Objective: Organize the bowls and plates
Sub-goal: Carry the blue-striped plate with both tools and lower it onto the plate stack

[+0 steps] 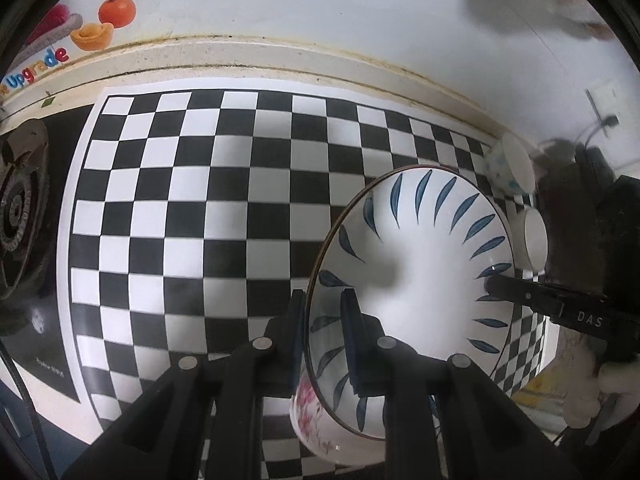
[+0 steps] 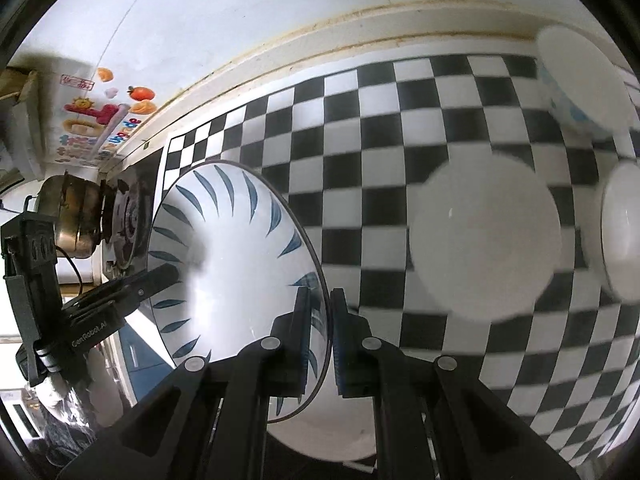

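Blue-leaf bowl (image 1: 416, 264), held clear of the checkered desk (image 1: 200, 208) by its rim, pinched on two opposite sides at once. Left tool (image 1: 322, 312) clamped over the near rim, one finger inside the wall, one outside; right tool (image 2: 320, 312) clamped likewise on the far edge, seen in the left wrist view as a dark finger reaching in from the right. Bowl tilted, open face toward the left camera, hanging over a flowered bowl (image 1: 316, 420) that sits just beneath it at the desk's near edge. Best carried level, both grips kept equally firm and moved together, since a thin glazed rim slips easily if one side pulls ahead or twists. Worth lowering straight down onto whichever stack is meant, rim parallel to the one below, releasing only once seated. Further out: a plain white dish (image 2: 484, 236) lying flat on the checks, a small white bowl (image 2: 620, 236) beside it, and a blue-patterned bowl (image 2: 576, 80) near the back wall. Those three crowd the right side, so any sweep that way risks a knock. Gas burner (image 1: 16, 208) off the left edge, well apart. Middle of the desk looks free for setting down.
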Tool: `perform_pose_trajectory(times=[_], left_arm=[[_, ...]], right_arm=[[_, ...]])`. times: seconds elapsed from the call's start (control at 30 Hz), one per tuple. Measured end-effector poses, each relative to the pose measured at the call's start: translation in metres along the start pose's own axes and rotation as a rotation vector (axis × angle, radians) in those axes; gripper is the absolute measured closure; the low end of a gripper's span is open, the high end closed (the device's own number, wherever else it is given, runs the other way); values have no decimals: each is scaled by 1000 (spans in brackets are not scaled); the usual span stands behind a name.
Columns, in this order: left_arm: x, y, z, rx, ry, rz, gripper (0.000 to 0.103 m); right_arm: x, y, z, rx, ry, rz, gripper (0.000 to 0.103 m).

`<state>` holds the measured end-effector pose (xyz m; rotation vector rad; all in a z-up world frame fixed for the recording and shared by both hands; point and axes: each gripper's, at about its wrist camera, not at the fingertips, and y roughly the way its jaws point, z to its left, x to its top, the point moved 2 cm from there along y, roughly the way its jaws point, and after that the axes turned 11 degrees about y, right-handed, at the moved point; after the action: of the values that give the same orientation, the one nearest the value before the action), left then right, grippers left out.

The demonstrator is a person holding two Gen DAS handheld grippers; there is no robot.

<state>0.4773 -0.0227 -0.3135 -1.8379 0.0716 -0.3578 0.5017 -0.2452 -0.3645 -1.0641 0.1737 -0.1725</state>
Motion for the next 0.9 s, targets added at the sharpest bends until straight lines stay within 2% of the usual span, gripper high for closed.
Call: perform_pose_trajectory(times=[0.2,0.5,0.9], left_arm=[[-27,-2,-11,-12,33,16,88],[-63,22,-24,-21,59,94,88],[-82,54,-33,-14,67,161,88]], right_arm=[[-46,-6,-17,18,26,-6,92],[-98,16,-51,29,102,21,92],[-112,40,-81,-21,122,54,92]])
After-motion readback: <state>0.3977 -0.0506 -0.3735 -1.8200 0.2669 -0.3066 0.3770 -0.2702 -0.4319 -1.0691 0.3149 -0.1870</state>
